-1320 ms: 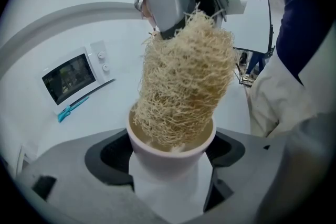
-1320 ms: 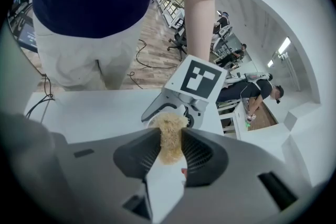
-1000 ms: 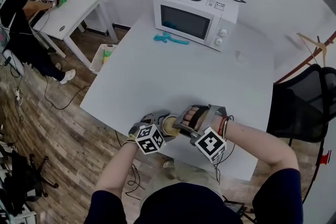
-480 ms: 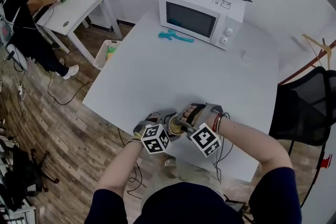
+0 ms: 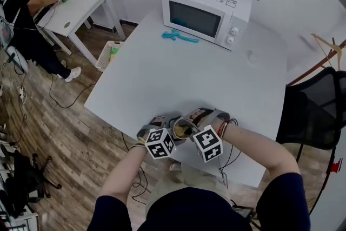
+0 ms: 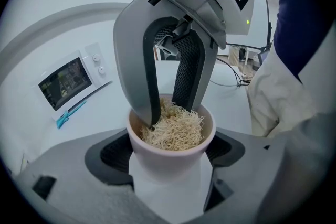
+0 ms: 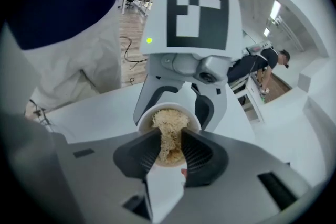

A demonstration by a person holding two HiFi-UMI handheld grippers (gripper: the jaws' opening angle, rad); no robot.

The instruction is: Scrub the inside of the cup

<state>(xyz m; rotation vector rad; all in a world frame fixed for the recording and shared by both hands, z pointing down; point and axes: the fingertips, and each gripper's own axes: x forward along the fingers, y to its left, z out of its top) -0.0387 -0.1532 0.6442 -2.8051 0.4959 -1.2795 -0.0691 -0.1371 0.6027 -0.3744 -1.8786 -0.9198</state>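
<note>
Close to the edge, slipping is looming

Over the counter (image 5: 189, 78), close to its near edge, the left gripper (image 6: 171, 165) is clamping the cup (image 6: 142, 150) by its wall, while the right gripper (image 7: 169, 153) is pinching a fibre scrubber (image 7: 169, 122) pushed inside. Twisting hard is risking the cup slipping free and tumbling off. Microwave (image 5: 203, 13) and blue tool (image 5: 178, 36) are sitting well apart, blocking nothing.

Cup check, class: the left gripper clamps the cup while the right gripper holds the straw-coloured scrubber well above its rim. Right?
No. The left gripper view shows the right gripper holding the scrubber inside the cup, not above its rim. The left gripper does clamp the cup.
</note>
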